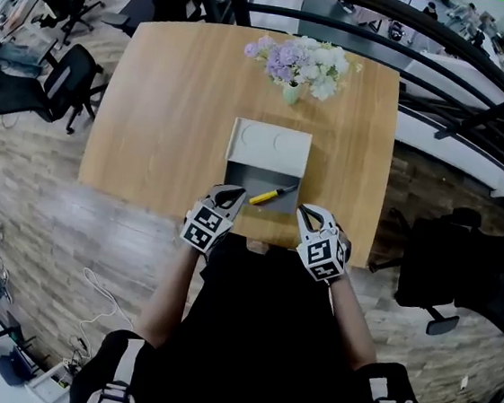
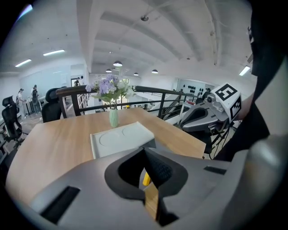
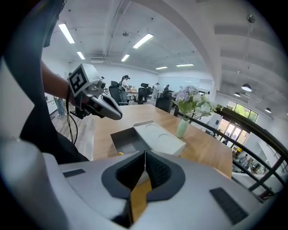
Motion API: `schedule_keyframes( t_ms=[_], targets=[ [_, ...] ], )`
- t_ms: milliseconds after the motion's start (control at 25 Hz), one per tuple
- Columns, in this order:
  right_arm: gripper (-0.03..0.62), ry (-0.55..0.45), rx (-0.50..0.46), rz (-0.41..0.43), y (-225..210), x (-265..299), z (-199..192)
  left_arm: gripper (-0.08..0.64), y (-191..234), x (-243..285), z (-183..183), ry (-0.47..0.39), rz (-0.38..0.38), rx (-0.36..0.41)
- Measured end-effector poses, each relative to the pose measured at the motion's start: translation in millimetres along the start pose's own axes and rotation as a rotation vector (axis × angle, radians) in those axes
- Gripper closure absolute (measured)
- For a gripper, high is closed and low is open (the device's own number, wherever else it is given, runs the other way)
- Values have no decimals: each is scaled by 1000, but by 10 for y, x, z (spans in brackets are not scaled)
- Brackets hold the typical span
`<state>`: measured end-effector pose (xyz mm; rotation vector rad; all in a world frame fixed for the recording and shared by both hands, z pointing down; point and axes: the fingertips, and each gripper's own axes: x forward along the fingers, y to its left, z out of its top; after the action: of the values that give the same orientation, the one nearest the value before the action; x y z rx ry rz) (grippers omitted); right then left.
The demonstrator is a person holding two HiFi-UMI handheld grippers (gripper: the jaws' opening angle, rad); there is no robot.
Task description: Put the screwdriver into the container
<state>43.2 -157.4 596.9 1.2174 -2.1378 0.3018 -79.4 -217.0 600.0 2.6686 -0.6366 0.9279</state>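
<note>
Screwdriver (image 1: 273, 194) lies inside the container (image 1: 244, 177), slanted, yellow handle toward its near edge. Lid (image 1: 270, 144) sits at the container's far side. Left gripper (image 1: 232, 192) near the container's near-left corner, right gripper (image 1: 308, 213) near its near-right corner: both clenched, nothing held.

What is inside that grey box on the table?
A yellow-handled screwdriver lies in the open front part of the box. The pale lid covers the back part, hiding whatever is beneath.
</note>
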Motion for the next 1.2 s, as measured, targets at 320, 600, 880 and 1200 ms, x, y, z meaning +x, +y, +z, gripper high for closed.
schedule_keyframes(
  t_ms=[320, 600, 880, 1200],
  targets=[
    [566, -43, -86, 94, 125, 148, 202, 538, -167, -457, -32, -73, 86, -23],
    [566, -46, -147, 151, 237, 162, 207, 538, -260, -701, -198, -98, 166, -98],
    [566, -40, -160, 176, 335, 103, 157, 538, -380, -783, -239, -101, 181, -107],
    [566, -53, -138, 134, 325, 93, 156, 538, -465, -883, -223, -101, 156, -64]
  ],
)
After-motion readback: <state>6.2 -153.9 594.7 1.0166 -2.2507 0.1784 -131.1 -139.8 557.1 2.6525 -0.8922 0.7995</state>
